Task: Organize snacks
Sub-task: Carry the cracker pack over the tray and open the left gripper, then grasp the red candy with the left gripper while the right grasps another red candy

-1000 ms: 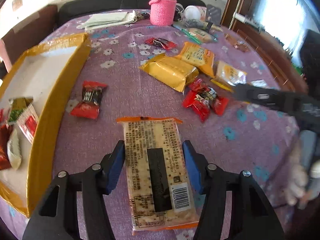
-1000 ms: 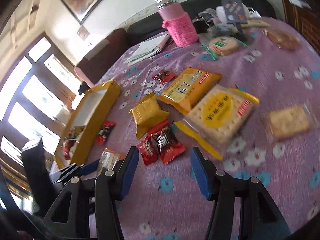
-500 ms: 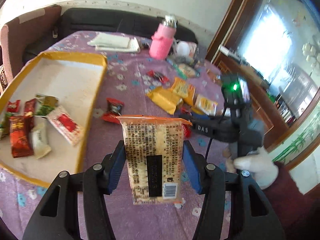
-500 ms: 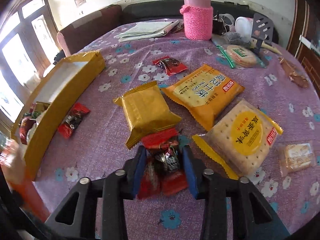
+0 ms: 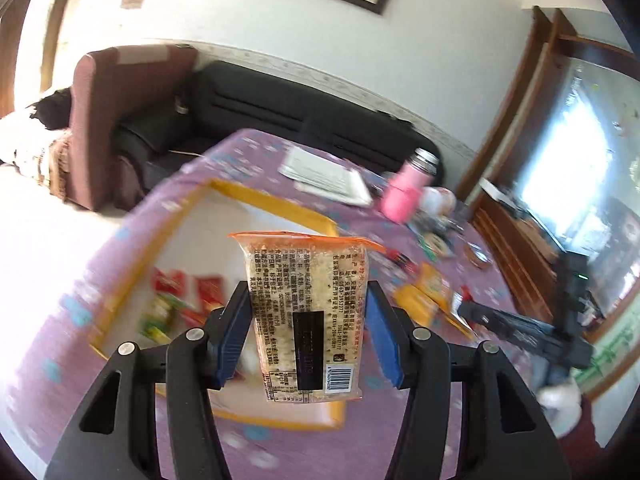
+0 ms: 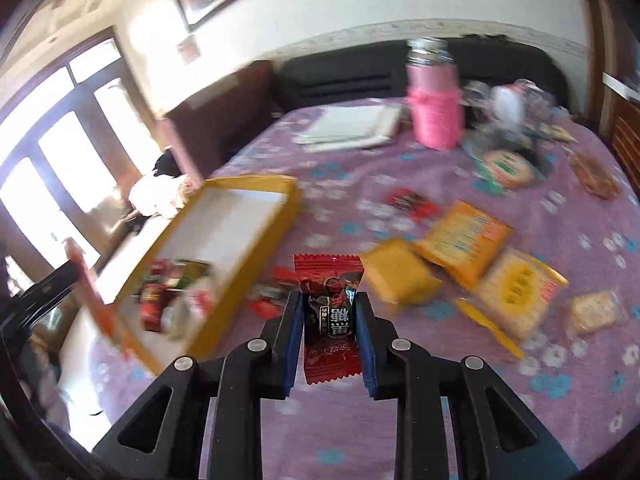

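Note:
My left gripper (image 5: 307, 320) is shut on a clear, orange-edged cracker packet (image 5: 304, 276), which hangs upright in the air over the yellow box (image 5: 276, 200). Several small sweets lie at the box's near end. In the right wrist view my right gripper (image 6: 329, 314) is shut on a red candy packet (image 6: 328, 276), lifted off the purple flowered tablecloth (image 6: 500, 400), just right of the yellow box (image 6: 240, 280). The right gripper's black body (image 5: 520, 328) shows at the right of the left wrist view. Both views are motion-blurred.
On the cloth lie a yellow pack (image 6: 400, 276), an orange biscuit pack (image 6: 464, 240), a round-label cracker pack (image 6: 516, 296), a small cracker pack (image 6: 592, 312) and a red candy (image 6: 412, 202). A pink bottle (image 6: 434, 112) and papers (image 6: 352, 126) stand at the back, before a black sofa.
The right gripper closed on a red candy packet and lifted it off the cloth. The left gripper rose and carried the cracker packet leftward over the yellow box.

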The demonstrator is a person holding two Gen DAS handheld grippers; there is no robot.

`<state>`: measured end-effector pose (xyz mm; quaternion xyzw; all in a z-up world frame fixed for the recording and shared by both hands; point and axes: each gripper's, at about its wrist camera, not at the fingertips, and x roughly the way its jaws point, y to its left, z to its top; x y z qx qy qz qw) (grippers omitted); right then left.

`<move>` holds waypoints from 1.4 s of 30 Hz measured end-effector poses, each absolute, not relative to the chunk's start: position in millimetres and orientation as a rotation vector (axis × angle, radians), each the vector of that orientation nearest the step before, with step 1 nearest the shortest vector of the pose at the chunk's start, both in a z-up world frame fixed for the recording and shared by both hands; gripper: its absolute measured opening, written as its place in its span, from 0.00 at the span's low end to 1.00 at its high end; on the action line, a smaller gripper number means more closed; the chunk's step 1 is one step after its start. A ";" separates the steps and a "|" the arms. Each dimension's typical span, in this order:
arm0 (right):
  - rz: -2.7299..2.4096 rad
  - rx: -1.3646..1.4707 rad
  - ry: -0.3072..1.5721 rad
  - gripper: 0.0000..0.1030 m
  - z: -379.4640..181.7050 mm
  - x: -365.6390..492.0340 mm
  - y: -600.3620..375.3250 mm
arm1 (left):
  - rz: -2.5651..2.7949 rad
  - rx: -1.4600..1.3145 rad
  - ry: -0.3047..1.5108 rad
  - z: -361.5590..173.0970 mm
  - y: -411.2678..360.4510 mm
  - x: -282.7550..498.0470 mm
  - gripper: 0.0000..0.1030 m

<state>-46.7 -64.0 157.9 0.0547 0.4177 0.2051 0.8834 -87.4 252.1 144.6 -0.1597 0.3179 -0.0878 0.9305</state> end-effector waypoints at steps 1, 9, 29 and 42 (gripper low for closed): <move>0.469 0.111 0.873 0.24 161.8 -44.9 -46.4 | -0.168 -0.327 0.653 145.4 258.3 -81.3 0.53; 0.614 0.018 0.972 0.24 135.1 -5.3 86.0 | -0.074 -0.320 0.727 117.3 293.7 -4.9 0.53; 0.559 -0.012 0.858 0.43 126.2 -3.2 89.3 | -0.015 -0.217 0.655 132.5 276.3 -26.3 0.78; 0.415 0.155 0.756 0.53 150.8 -97.6 -46.4 | -0.090 -0.357 0.525 162.0 254.8 -144.8 0.80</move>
